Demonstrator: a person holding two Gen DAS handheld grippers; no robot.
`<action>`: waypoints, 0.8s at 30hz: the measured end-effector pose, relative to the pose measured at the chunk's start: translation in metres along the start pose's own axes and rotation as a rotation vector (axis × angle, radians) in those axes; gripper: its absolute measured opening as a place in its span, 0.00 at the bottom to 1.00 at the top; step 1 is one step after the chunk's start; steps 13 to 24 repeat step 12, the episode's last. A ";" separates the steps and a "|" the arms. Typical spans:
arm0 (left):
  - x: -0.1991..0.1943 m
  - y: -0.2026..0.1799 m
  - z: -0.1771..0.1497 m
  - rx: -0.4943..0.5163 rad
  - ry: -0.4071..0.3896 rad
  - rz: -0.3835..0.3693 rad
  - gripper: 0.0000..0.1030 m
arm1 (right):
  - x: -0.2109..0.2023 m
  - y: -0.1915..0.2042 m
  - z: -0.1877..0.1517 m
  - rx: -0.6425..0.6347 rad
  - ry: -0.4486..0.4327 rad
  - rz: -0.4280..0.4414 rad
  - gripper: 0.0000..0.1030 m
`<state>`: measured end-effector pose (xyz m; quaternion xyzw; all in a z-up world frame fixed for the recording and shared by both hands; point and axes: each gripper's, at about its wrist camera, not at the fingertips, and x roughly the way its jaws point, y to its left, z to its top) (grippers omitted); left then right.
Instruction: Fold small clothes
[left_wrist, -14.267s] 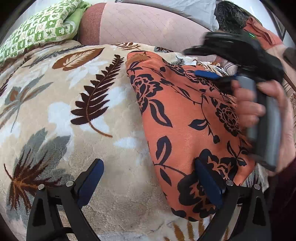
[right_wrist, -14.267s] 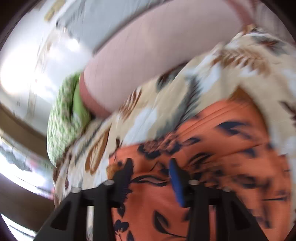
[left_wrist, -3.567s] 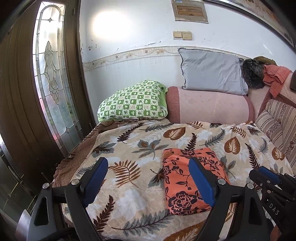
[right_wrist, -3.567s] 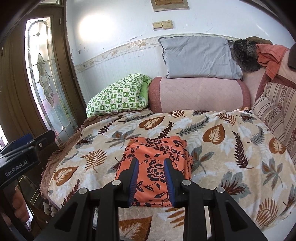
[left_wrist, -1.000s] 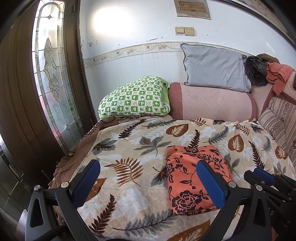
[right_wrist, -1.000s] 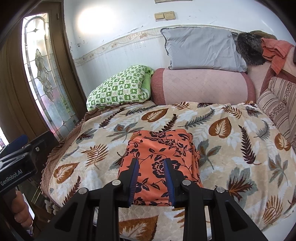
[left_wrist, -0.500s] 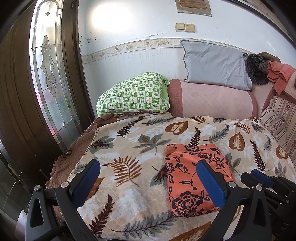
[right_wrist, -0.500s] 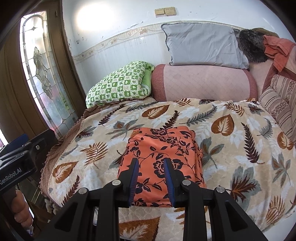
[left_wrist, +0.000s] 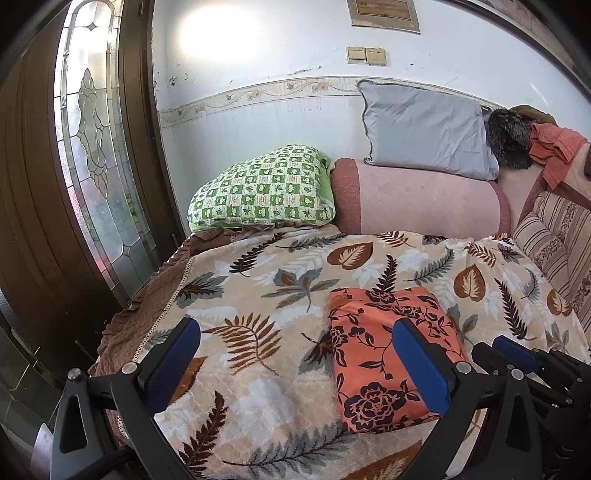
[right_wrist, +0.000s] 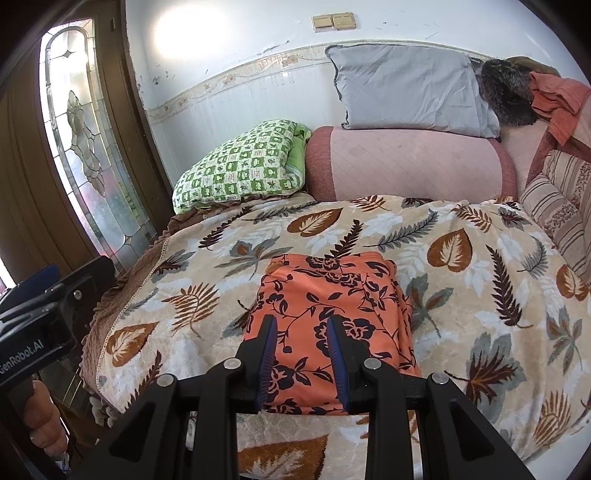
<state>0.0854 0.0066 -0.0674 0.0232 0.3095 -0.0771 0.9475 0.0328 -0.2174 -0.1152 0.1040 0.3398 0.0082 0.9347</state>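
Observation:
An orange garment with a black flower print (left_wrist: 384, 354) lies folded into a neat rectangle on the leaf-patterned blanket (left_wrist: 258, 295). It also shows in the right wrist view (right_wrist: 332, 314). My left gripper (left_wrist: 295, 354) is wide open and empty, held back from the bed and above its front edge. My right gripper (right_wrist: 301, 347) is open with a narrow gap, empty, held in front of the garment's near edge. Neither gripper touches the cloth. The right gripper's tip shows in the left wrist view (left_wrist: 517, 350).
A green checked pillow (left_wrist: 262, 192), a pink bolster (left_wrist: 421, 199) and a grey pillow (left_wrist: 424, 136) line the wall. Striped cushions (left_wrist: 554, 240) stand at the right. A dark wooden door with patterned glass (left_wrist: 92, 147) stands at the left.
Both grippers have drifted slightly; the views shift a little. The folded garment lies where it was. Long before, both grippers worked close over it.

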 end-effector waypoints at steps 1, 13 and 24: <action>0.000 0.000 0.000 0.000 0.000 0.000 1.00 | 0.000 0.001 0.001 -0.002 0.000 -0.001 0.30; 0.025 0.004 -0.001 -0.011 0.026 -0.019 1.00 | 0.017 0.003 0.003 -0.016 0.028 0.009 0.30; 0.025 0.004 -0.001 -0.011 0.026 -0.019 1.00 | 0.017 0.003 0.003 -0.016 0.028 0.009 0.30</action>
